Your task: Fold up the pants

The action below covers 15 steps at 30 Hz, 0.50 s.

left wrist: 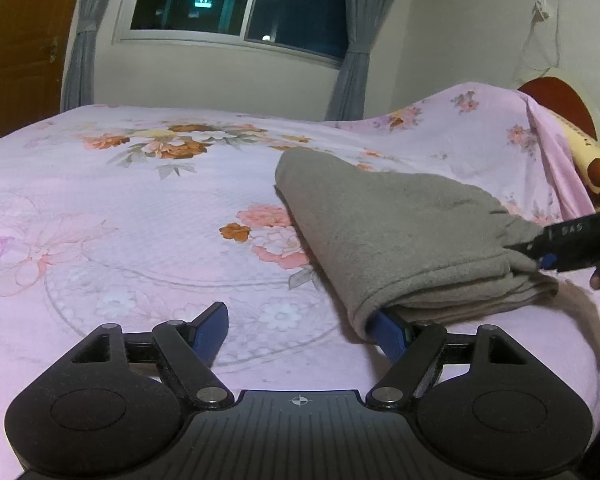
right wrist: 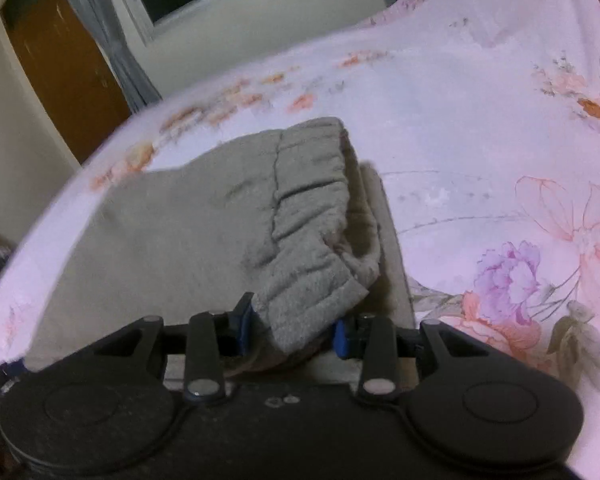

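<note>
While the folded grey fleece pants (left wrist: 400, 236) lie at 3 o'clock on the pink floral bedsheet (left wrist: 140, 216), right gripper (right wrist: 296, 330) pinches the waistband corner, probably to carry the fold. Left gripper (left wrist: 300, 332) is wide, one finger (left wrist: 390, 330) tucked under the hem.

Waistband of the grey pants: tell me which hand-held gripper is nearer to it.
Right. The right hand-held gripper has the gathered waistband between its fingers. The left hand-held gripper is open at the folded edge, one finger tucked under the pants.

text: white letters on right gripper (left wrist: 540, 254), partly legible, perhaps "DAS" | other text: none readable
</note>
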Motion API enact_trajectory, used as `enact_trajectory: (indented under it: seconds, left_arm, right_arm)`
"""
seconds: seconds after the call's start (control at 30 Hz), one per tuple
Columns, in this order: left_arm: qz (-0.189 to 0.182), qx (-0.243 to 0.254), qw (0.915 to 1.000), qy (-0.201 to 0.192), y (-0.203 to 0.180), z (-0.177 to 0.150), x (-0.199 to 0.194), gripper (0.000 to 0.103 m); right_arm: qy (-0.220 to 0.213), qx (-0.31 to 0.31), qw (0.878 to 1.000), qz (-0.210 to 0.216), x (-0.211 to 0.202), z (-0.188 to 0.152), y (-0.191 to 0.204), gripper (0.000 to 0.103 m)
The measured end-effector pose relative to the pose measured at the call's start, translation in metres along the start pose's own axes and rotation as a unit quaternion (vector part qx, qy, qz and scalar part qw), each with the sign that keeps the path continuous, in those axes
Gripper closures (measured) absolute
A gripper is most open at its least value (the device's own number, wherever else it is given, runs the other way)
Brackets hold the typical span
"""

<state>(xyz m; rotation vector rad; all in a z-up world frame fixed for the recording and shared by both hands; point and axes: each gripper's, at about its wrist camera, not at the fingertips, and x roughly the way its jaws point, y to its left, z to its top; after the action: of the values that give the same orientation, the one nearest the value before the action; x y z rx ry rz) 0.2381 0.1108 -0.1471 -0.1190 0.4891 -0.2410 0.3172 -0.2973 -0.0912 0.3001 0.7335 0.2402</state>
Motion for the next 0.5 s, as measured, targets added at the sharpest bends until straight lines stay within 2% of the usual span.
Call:
enact_trajectory:
  seconds: [0.13, 0.17, 0.23, 0.37, 0.43, 0.5]
  left_arm:
    - [0.001, -0.003, 1.0, 0.001, 0.001, -0.001, 0.0, 0.026]
    - [0.0, -0.002, 1.0, 0.001, 0.0, -0.001, 0.0, 0.026]
    - [-0.001, 0.003, 1.0, 0.003, -0.001, -0.001, 0.001, 0.026]
    - [0.002, 0.009, 0.9999, 0.012, -0.002, -0.001, 0.0, 0.026]
    - [0.001, 0.007, 0.9996, 0.028, 0.001, 0.0, -0.004, 0.026]
    - [0.001, -0.004, 0.9993, 0.036, 0.005, 0.003, -0.014, 0.026]
  right_arm:
    - [-0.038, 0.009, 0.999, 0.023, -0.02, 0.007, 0.003, 0.067]
    - [-0.036, 0.011, 0.999, 0.021, -0.018, 0.006, 0.0, 0.067]
    - [-0.003, 0.032, 0.999, 0.006, -0.003, -0.003, -0.014, 0.067]
    - [-0.012, 0.059, 0.998, 0.016, -0.004, -0.012, -0.021, 0.067]
    - [-0.015, 0.05, 0.999, 0.006, -0.009, -0.011, -0.019, 0.063]
    - [-0.013, 0.045, 0.999, 0.002, -0.02, -0.015, -0.026, 0.055]
